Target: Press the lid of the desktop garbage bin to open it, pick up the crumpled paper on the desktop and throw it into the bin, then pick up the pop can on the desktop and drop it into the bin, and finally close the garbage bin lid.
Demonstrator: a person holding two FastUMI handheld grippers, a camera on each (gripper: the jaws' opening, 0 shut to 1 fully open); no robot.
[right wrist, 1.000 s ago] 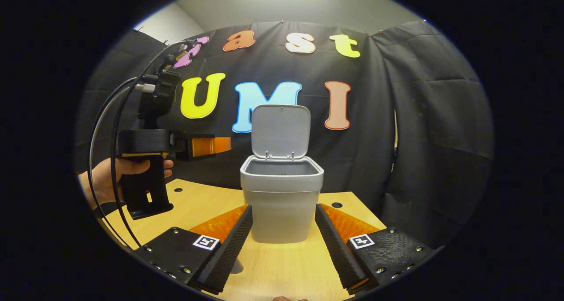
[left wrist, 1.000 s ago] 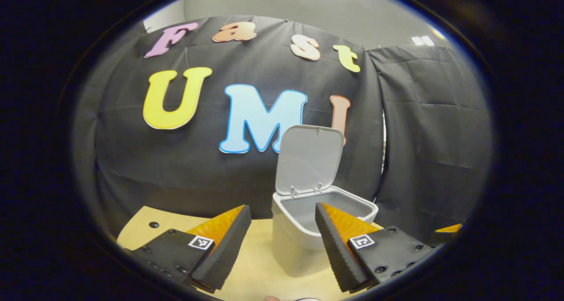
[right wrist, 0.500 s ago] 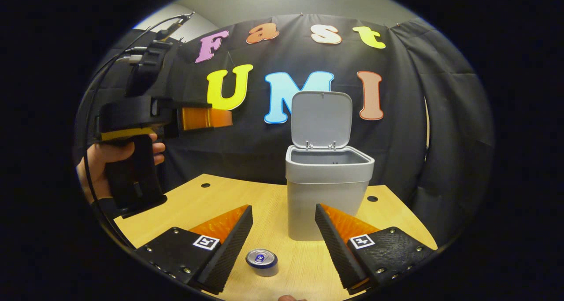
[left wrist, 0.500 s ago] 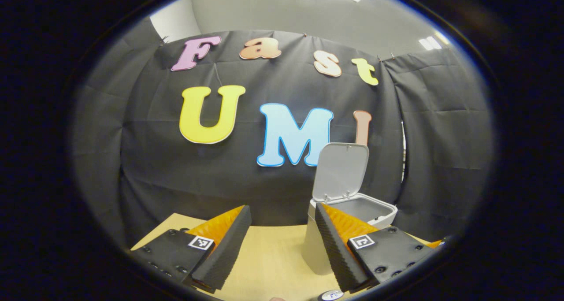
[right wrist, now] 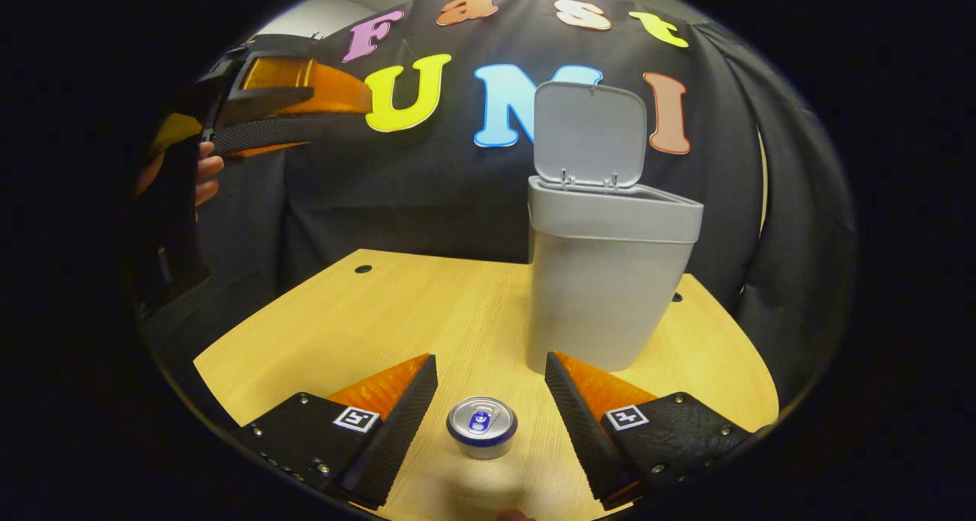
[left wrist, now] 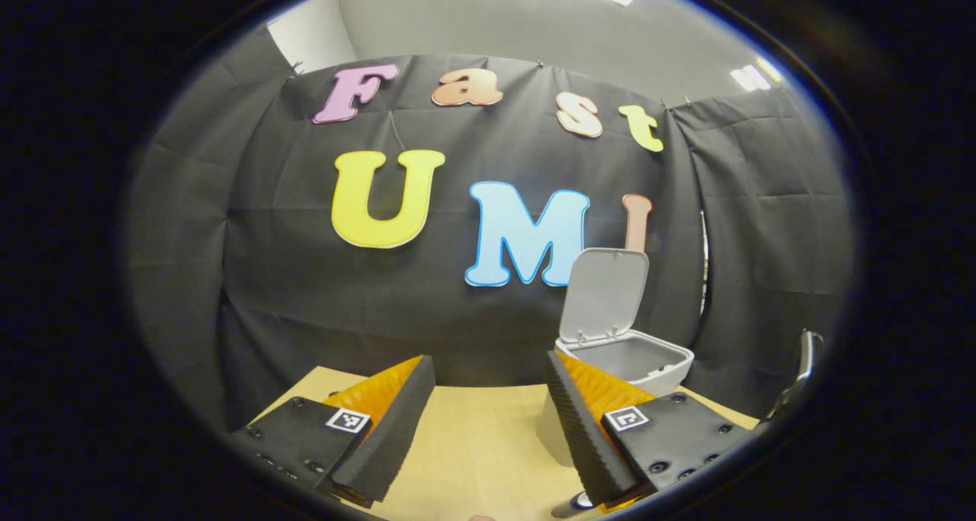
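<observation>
Tabletop (right wrist: 366, 315) bare wood; bin (right wrist: 602, 277) lid up. Right gripper (right wrist: 488, 399) spread, straddling upright pop can (right wrist: 482, 427), untouched. Lower squarely, pinch mid-body. Left gripper (left wrist: 488, 414) spread, idle.

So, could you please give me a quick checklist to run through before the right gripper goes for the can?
1. Bin lid open: ok, it stands upright.
2. Pop can upright on the table: ok.
3. Right gripper open, jaws either side of the can: ok.
4. Jaws touching the can: not ok, gaps on both sides.
5. Left gripper away from the bin: ok, held high.
6. Crumpled paper already inside the bin: cannot tell.
</observation>
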